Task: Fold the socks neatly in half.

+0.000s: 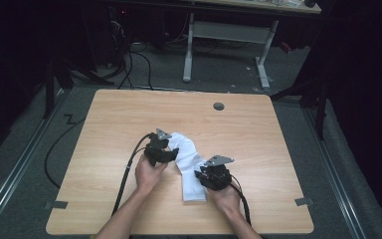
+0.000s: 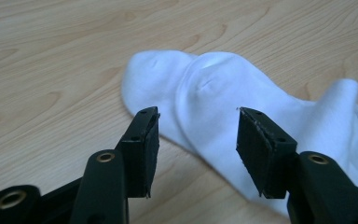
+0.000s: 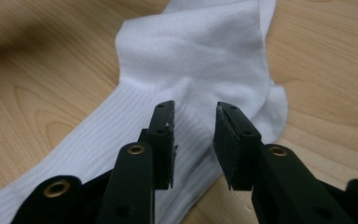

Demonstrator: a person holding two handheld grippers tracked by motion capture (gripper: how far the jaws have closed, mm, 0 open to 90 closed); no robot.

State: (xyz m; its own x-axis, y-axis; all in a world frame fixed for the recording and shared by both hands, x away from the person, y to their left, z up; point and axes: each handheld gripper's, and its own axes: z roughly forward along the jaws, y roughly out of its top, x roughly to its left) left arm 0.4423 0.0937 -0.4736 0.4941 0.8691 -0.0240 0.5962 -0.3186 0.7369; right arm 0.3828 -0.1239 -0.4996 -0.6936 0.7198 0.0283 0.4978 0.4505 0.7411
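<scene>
A white sock (image 1: 188, 167) lies bent on the wooden table (image 1: 129, 119), toe end far, ribbed cuff near. In the left gripper view the toe end (image 2: 205, 88) looks like two layers, one on the other. My left gripper (image 1: 172, 153) is at the sock's left edge, near the toe. Its jaws (image 2: 196, 133) stand open just over the fabric, with nothing pinched between them. My right gripper (image 1: 199, 175) is at the right side of the cuff. Here too the jaws (image 3: 195, 128) are apart, narrower, above the ribbed part (image 3: 121, 121) by the heel, and the pads press on nothing.
A round cable hole (image 1: 219, 106) sits near the table's far edge. Grey tape marks (image 1: 55, 204) (image 1: 304, 201) lie at the two near corners. Another desk's white legs (image 1: 188, 50) and floor cables (image 1: 129, 69) are beyond the table.
</scene>
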